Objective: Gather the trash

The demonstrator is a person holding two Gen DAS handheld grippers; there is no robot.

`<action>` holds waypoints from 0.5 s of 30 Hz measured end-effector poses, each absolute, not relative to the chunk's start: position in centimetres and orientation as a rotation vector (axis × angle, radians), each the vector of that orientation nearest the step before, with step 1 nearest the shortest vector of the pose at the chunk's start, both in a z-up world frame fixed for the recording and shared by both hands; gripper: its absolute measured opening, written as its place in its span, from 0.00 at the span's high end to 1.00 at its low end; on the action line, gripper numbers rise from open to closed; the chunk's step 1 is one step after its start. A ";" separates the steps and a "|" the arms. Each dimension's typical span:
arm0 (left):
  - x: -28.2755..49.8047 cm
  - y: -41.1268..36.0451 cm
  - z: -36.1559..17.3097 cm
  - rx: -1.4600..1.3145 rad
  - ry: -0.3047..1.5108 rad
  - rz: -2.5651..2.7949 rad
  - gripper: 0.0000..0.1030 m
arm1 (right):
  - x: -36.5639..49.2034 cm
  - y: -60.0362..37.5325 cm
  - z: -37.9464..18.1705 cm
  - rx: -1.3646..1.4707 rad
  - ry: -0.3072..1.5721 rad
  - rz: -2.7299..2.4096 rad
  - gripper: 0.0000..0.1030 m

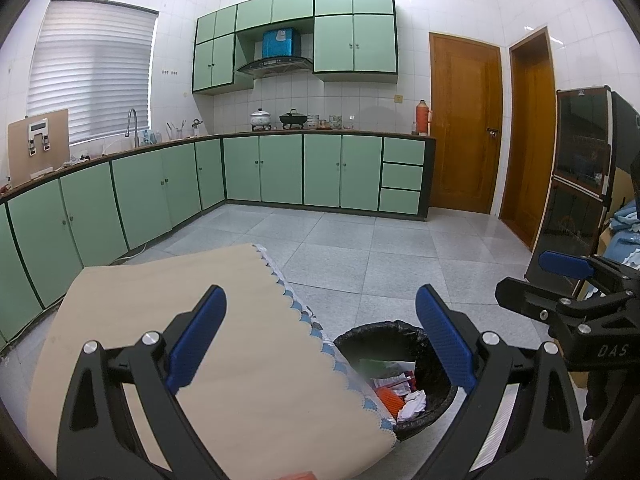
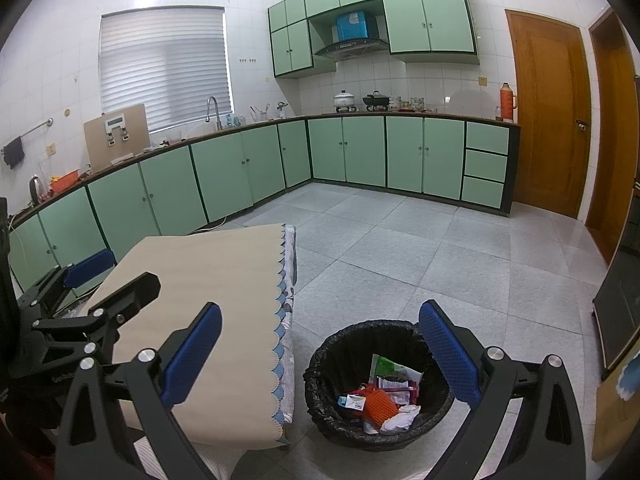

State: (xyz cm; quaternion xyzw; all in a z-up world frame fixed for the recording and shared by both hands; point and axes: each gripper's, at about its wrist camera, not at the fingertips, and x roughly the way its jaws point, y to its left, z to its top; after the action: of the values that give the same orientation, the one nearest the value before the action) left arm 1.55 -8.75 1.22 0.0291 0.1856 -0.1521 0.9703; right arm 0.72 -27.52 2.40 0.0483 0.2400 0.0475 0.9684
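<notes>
- Grey tiled floor [image 2: 400, 248] is shown under a table [image 2: 224, 280] covered by a beige cloth with a scalloped blue edge; both grippers are held above its near end.
- Left gripper [image 1: 320, 340]: jaws are spread wide and nothing is held between the blue pads. Right gripper [image 2: 320, 348]: jaws are likewise spread wide and empty.
- Bin [image 2: 320, 364], lined with a black bag, is seen on the floor just beside the right edge of the table. Trash [image 2: 380, 400] lies inside it: an orange mesh piece, crumpled white paper and printed wrappers.
- Step in hand, as judged: the collected items appear already dropped in. A small reddish edge at the very near rim of the left view cannot be identified. The next move would call for a search of the table for any leftover item.
- Writing: "DAS" is read on the right gripper's body in the left view; wrapper print is too small to read.
- Farther off, green cabinets [image 2: 360, 152], a hood [image 2: 352, 46] and wooden doors [image 2: 548, 112] are seen.
</notes>
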 end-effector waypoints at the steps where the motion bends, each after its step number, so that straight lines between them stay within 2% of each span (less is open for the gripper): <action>1: 1.7 -9.0 1.2 0.059 0.375 -0.307 0.10 | 0.7 -27.5 2.4 0.098 0.485 0.096 0.06; 15: 1.7 -9.0 1.2 0.060 0.376 -0.307 0.10 | 0.7 -27.5 2.4 0.098 0.485 0.096 0.06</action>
State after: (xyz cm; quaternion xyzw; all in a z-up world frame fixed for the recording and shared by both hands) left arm 1.69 -9.03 1.20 0.0295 0.1859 -0.1520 0.9703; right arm 0.71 -27.55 2.38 0.0484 0.2401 0.0477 0.9684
